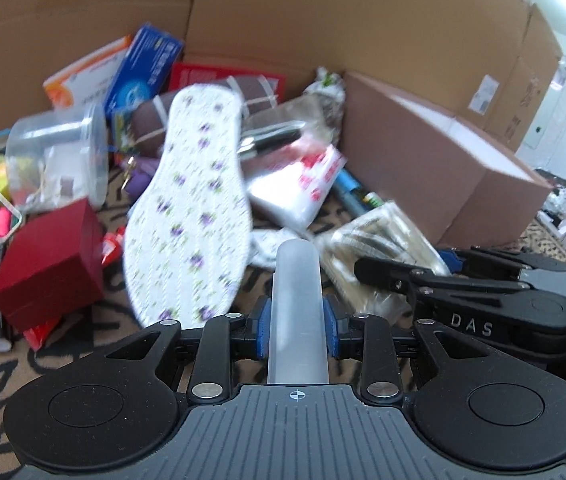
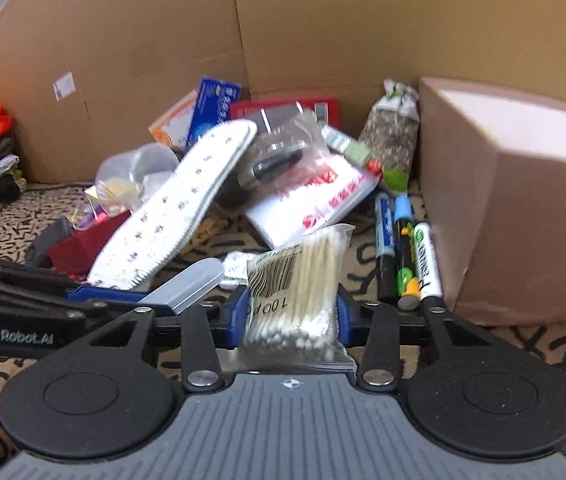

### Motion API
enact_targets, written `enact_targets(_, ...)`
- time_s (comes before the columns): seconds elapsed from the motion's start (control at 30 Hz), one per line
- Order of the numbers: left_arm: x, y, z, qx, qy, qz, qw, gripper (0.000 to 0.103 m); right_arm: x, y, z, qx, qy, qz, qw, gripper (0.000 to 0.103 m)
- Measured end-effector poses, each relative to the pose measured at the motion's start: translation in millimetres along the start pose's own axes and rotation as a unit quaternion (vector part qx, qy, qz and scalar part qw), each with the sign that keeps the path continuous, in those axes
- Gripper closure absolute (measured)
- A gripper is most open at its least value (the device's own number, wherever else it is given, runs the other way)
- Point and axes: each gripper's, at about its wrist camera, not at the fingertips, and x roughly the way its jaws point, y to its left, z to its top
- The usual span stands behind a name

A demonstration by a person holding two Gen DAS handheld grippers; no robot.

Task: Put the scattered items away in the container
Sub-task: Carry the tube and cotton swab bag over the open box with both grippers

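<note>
Cotton-swab bag (image 2: 297, 288) is clamped in right fingers (image 2: 251, 312), angled down; left fingers (image 1: 264, 332) seemingly clamp a frosted tube (image 1: 297, 308).

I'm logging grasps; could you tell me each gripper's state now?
Left gripper: closed on the frosted case.
Right gripper: closed on the cotton-swab bag.

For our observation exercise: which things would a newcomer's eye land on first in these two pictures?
First, the flowered insole, tilted up in the middle of the clutter. Next, the frosted tube clamped in the left tongs, and the bag of cotton swabs between the right tongs. The open cardboard box stands to the right.
</note>
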Motion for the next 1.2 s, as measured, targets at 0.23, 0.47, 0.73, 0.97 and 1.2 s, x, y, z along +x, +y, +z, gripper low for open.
enact_targets(0.23, -11, -27, 23, 0.031, -0.035, -0.021, 0.9987, 0.077, -27, -10, 15, 0.012, -0.038, 0.007, 0.999, 0.074)
enact_targets(0.47, -11, -57, 58, 0.061, -0.072, -0.053, 0.9941, 0.077, -56, -23, 37, 0.002, -0.091, -0.012, 0.996, 0.074)
enact_targets(0.73, -6, -108, 111, 0.116, -0.112, -0.091, 0.9827, 0.077, -86, -48, 75, -0.029, -0.149, -0.07, 0.986, 0.074)
enact_targets(0.97, 34, -151, 150, 0.122, -0.105, -0.141, 0.9768, 0.077, -95, -93, 103, -0.025, -0.165, -0.141, 0.976, 0.074)
enact_targets(1.2, 101, -177, 162, 0.123, -0.061, -0.163, 0.9771, 0.077, -73, -147, 100, 0.024, -0.128, -0.168, 0.977, 0.074)
